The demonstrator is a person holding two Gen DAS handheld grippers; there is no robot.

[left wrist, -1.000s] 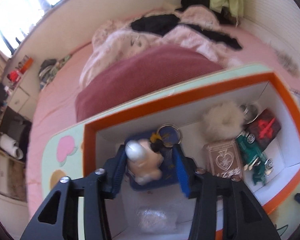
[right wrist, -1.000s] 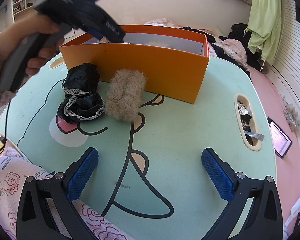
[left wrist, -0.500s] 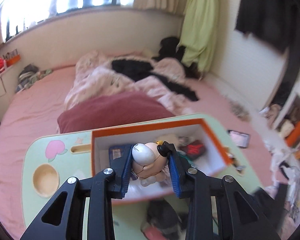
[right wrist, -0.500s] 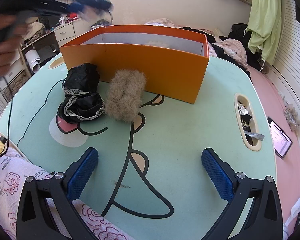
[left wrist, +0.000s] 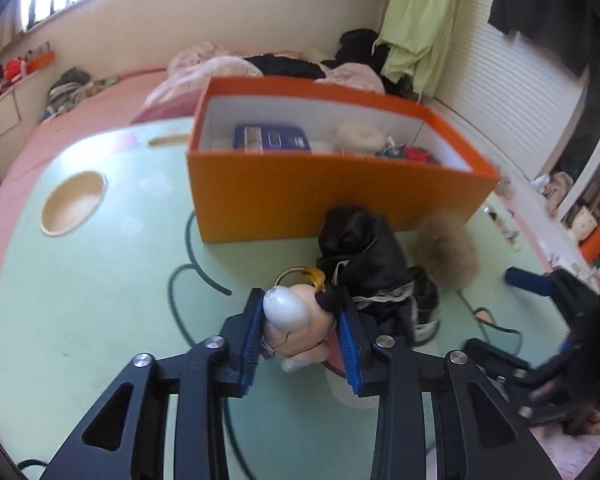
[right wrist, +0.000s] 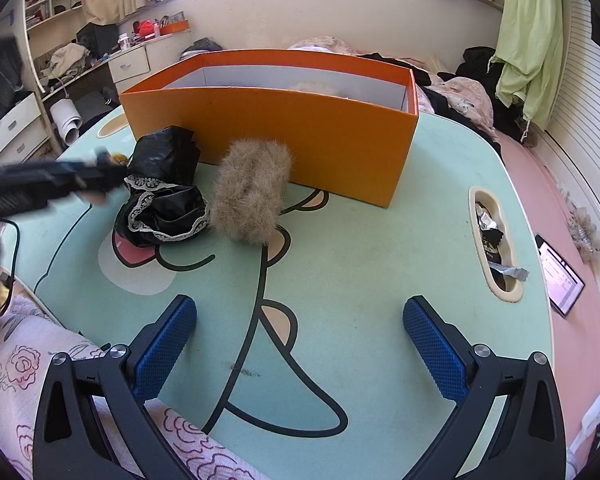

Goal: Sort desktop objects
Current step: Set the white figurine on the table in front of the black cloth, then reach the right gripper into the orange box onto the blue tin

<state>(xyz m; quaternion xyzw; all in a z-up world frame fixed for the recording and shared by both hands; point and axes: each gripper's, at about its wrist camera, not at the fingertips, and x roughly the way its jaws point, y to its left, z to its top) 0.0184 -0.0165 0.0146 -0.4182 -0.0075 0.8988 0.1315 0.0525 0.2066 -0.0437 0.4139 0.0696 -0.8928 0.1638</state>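
Doll keychain point(left wrist: 296, 328) sits between your left gripper point(left wrist: 300, 344) pads, whose jaws have just been opening; whether they still press it you cannot tell. It hangs low over the table point(left wrist: 100, 300), beside the black lace cloth point(left wrist: 376, 272), outside the orange box point(left wrist: 332, 196). Let go carelessly and its ring could snag that lace. From the right wrist, your right gripper point(right wrist: 300, 340) stands wide and empty near the fur scrunchie point(right wrist: 252, 192).

Ahead of the right gripper point(right wrist: 300, 344) spreads a mint-green cartoon table point(right wrist: 360, 272). On it lie an orange box point(right wrist: 300, 136) farthest ahead, a tan fur scrunchie point(right wrist: 252, 196) nearer, and black lace-trimmed cloth point(right wrist: 164, 200) ahead-left.
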